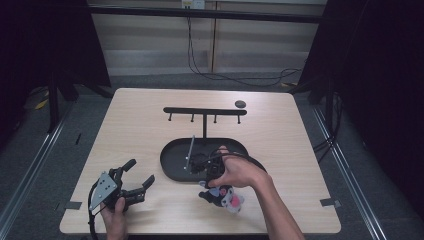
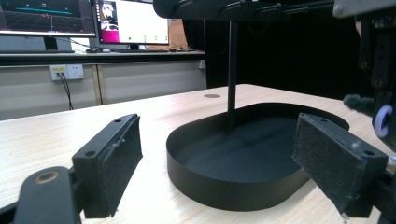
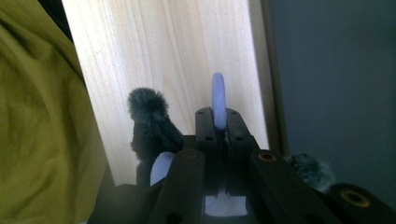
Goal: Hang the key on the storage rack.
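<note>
Work in hand: hanging a plush keychain toy [image 1: 223, 196] on the black hook rack [image 1: 204, 111] that rises from the oval tray [image 1: 172, 169]
Right gripper [image 3: 218, 122]: jaws pressed together on the toy's pale blue ring [image 3: 218, 99], which stands up between the tips
Toy's place: near the front edge of the table [image 1: 135, 130], just this side of the tray, right of centre; it looks lifted slightly, but I cannot tell whether it clears the wood
Left gripper [image 1: 135, 177]: jaws spread apart, holding nothing, at the near left of the table and aimed at the tray
Doing it well: keep the ring pinched edge-on, lift until the dark fur hangs free, carry it far and up to the crossbar, then thread the ring's opening over one hook before letting go; the left gripper could steady the tray if the stand wobbles
Risk: the ring may twist in the pads
Writing: none legible; far monitors [image 2: 133, 21] in the left gripper view are too blurred to read
</note>
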`<state>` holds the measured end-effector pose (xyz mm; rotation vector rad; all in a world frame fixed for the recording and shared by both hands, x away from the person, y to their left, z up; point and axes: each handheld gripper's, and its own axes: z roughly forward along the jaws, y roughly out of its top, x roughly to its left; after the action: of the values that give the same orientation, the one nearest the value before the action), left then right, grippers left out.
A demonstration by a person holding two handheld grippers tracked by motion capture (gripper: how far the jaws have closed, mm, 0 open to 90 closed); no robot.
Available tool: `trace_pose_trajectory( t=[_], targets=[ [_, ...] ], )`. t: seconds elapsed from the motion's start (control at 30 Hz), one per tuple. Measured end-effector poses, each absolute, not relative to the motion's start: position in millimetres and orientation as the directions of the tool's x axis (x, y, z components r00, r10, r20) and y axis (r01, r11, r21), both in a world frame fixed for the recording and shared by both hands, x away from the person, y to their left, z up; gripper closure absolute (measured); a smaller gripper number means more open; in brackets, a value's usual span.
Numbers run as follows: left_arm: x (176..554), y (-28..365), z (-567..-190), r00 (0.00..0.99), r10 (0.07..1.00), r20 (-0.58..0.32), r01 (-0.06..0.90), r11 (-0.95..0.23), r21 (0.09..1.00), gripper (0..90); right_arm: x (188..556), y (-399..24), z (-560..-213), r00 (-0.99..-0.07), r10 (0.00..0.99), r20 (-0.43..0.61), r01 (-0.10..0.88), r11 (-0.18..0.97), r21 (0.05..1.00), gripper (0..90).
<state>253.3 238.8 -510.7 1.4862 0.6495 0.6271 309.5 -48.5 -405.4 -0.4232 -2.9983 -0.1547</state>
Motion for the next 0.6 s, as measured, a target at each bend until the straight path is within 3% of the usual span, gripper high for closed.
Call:
trace_pose_trajectory(
  t=[0.6],
  targets=[
    [253.3,238.9,-510.7,0.686,0.728,-0.007,0.017,-0.006,1.000,15.3,313.5,-68.7,-361.3,-0.952,0.288,0.108,0.300,0.945,0.126,87.7]
  ],
)
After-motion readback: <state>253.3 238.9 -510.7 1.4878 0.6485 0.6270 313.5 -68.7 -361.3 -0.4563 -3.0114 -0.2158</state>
